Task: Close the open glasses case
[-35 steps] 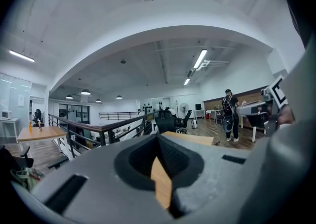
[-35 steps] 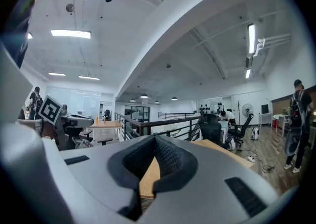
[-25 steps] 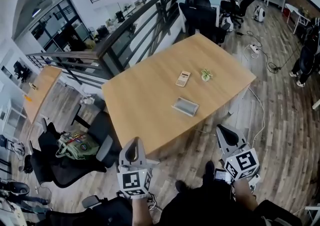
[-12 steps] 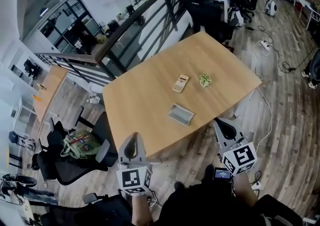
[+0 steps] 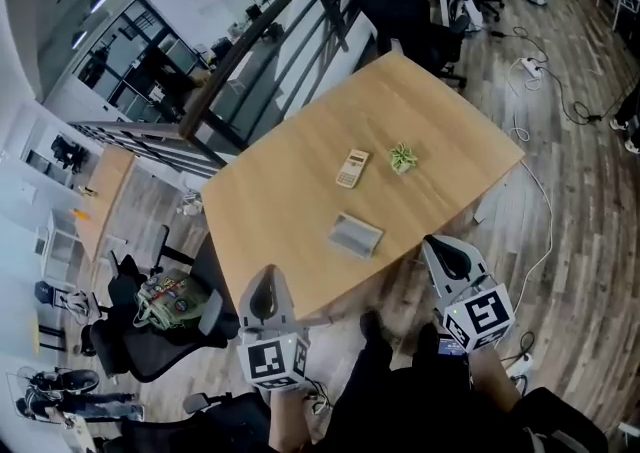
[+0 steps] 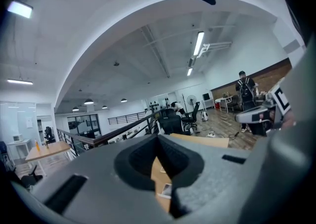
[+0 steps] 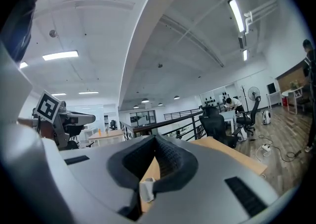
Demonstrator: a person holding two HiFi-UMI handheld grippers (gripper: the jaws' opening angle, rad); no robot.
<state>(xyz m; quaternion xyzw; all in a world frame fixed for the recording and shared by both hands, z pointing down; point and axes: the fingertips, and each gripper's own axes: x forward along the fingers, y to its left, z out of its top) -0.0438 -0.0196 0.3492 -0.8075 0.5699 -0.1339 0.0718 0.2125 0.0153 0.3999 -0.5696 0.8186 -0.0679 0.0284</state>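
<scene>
The open glasses case (image 5: 355,235) is a grey rectangular tray lying flat near the front edge of the wooden table (image 5: 290,191). Both grippers hang in front of that edge, short of the table, and neither touches the case. My left gripper (image 5: 265,281) is below and to the left of the case, with its jaws together and nothing in them. My right gripper (image 5: 437,247) is to the case's right, also shut and empty. Through the narrow gap under the left gripper (image 6: 158,138), the left gripper view shows a bit of the case (image 6: 165,190). The right gripper (image 7: 156,140) points over the tabletop.
On the table beyond the case lie a calculator (image 5: 351,168) and a small green object (image 5: 403,156). A black office chair with a bag (image 5: 170,303) stands left of the table. A railing (image 5: 250,51) runs behind it. Cables (image 5: 540,231) lie on the wood floor at right.
The view has swung, so the table and case sit a little more to the left. Both grippers hold about the same place, still shut. My legs have come forward toward the table.
</scene>
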